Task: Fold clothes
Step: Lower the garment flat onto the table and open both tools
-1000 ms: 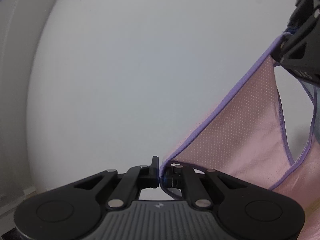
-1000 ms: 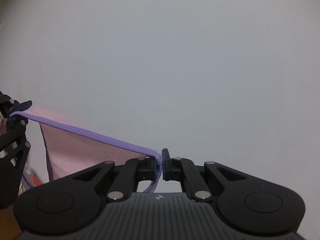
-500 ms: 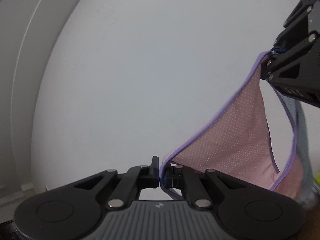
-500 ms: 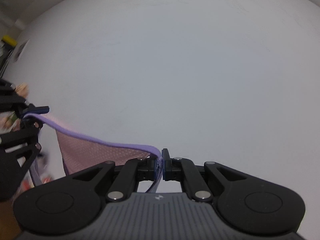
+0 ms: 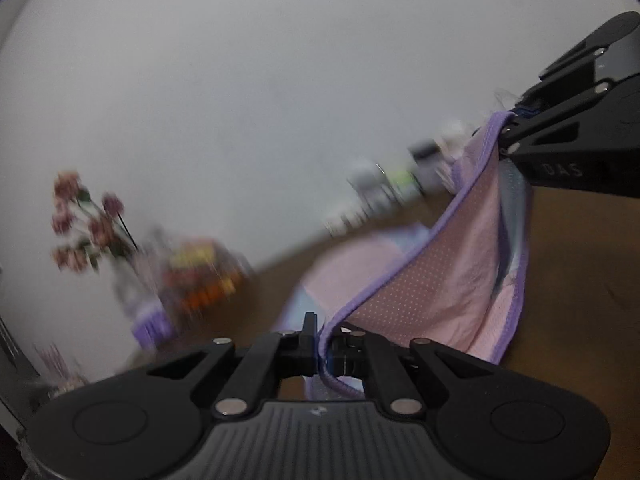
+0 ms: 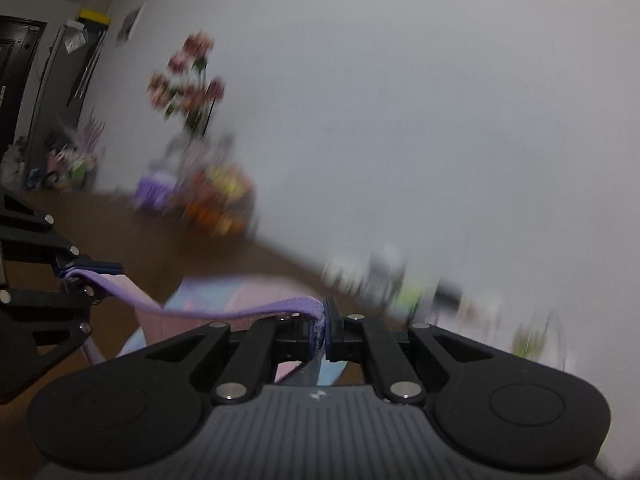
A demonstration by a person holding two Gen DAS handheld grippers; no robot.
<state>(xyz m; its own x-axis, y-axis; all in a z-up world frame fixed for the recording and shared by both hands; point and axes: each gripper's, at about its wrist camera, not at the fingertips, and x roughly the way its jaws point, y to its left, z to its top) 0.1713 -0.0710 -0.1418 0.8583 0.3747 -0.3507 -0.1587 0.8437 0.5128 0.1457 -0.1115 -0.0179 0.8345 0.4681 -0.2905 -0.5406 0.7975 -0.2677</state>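
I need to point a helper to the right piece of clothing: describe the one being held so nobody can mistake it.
Start at the brown table. Above it, the left gripper and right gripper each pinch one end of a lilac trim. The cloth hanging between them is the pink garment: finely dotted, lifted, unlike the pastel clothes lying flat.

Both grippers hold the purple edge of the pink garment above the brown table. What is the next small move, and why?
Probably lower both together until the cloth lies flat. The left gripper and the right gripper are shut on the purple hem of the pink garment, whose lower part already seems to reach the table.
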